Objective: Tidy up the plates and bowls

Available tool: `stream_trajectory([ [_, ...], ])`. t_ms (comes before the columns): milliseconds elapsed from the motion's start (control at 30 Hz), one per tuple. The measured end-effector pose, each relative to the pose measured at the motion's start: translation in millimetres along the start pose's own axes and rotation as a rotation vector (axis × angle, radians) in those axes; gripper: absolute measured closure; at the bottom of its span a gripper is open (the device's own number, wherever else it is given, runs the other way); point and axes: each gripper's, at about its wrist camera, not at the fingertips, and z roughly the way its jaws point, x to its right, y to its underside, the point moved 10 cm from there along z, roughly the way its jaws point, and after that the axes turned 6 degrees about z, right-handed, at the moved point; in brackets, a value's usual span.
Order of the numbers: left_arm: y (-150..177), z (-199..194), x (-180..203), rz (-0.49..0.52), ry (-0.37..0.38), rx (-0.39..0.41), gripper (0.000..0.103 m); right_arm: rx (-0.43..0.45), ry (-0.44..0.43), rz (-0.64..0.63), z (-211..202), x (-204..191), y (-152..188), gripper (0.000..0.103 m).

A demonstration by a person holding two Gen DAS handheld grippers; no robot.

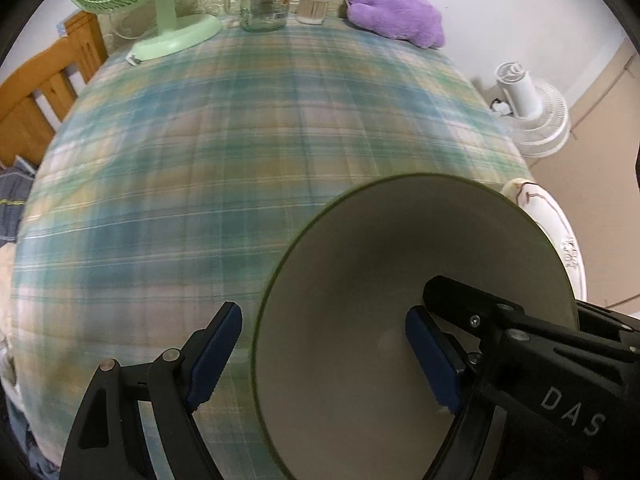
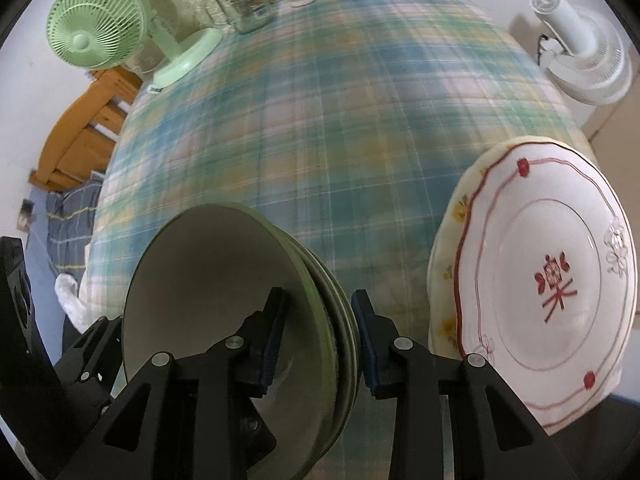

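Note:
A stack of green-rimmed bowls [image 2: 208, 280] with pale insides sits on the plaid tablecloth, near the front. My right gripper [image 2: 320, 340] straddles the stack's right wall, one finger inside the top bowl, one outside, pads close to the rims. In the left wrist view the top bowl [image 1: 380, 264] fills the lower right. My left gripper [image 1: 324, 356] is open around its left rim; one finger [image 1: 432, 360] is inside the bowl, the other outside on the cloth side. White plates with red trim [image 2: 560, 280] lie stacked at the right, also showing in the left wrist view [image 1: 560, 232].
At the table's far edge stand a green desk fan [image 2: 100, 28], a glass jar mug [image 1: 264, 0], a cotton swab jar [image 1: 314, 4] and a purple plush [image 1: 396, 12]. A wooden chair [image 1: 44, 92] is at the left. A white floor fan [image 2: 580, 44] stands at the right.

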Motion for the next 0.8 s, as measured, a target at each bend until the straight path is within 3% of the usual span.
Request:
stream_trajectory([
  [200,-1,1,5,0.017,0.076,0.027,0.023,0.042,0.038,0.021,-1,0,-1,0.06],
  [267,-2,-2,9,0.032,0.099,0.038,0.032,0.06,0.052,0.016,-2,-1,-1,0.06],
  [300,-1,-3,11,0.04,0.11,0.041,0.041,0.068,0.062,0.015,-2,-1,-1,0.06],
  [800,8,-17,3,0.049,0.137,0.025,0.043,0.074,0.08,0.064,-10,-12,10,0.059],
])
